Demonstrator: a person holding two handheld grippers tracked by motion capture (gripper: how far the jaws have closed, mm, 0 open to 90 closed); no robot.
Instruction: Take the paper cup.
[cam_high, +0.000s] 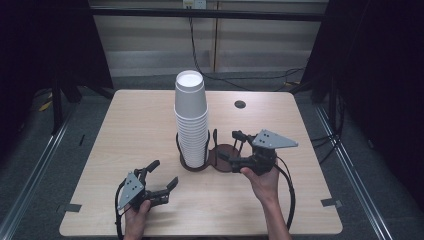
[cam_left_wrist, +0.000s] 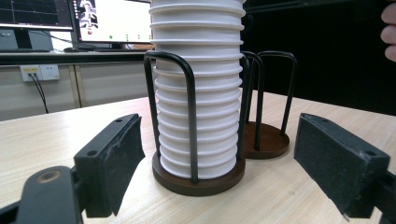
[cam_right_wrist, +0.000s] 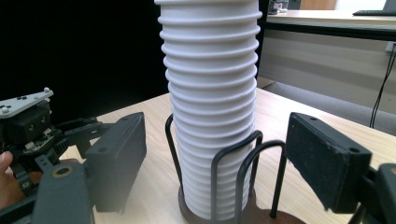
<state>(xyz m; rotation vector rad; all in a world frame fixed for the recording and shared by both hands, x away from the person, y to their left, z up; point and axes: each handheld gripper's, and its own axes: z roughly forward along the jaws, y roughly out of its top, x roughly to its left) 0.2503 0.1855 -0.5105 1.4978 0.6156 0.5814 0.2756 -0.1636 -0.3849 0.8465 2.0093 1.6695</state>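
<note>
White cup stack (cam_high: 190, 120) upright in left ring of dark double holder (cam_high: 224, 159), frame centre on worktop (cam_high: 130, 130); left gripper (cam_high: 165, 175) lower left, fingers spread, grasping nothing; right gripper (cam_high: 229, 146) right of centre beside holder's bare ring, fingers spread, nothing between.

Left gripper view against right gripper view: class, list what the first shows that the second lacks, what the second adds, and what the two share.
First: lit monitors on a desk behind the table, a wall socket, and fingertips at the top right edge.
Second: the left gripper with its grey plate, held in a hand.
Both: the stack of white cups standing in the black wire holder on the wooden table, seen between that view's own open black jaws.
</note>
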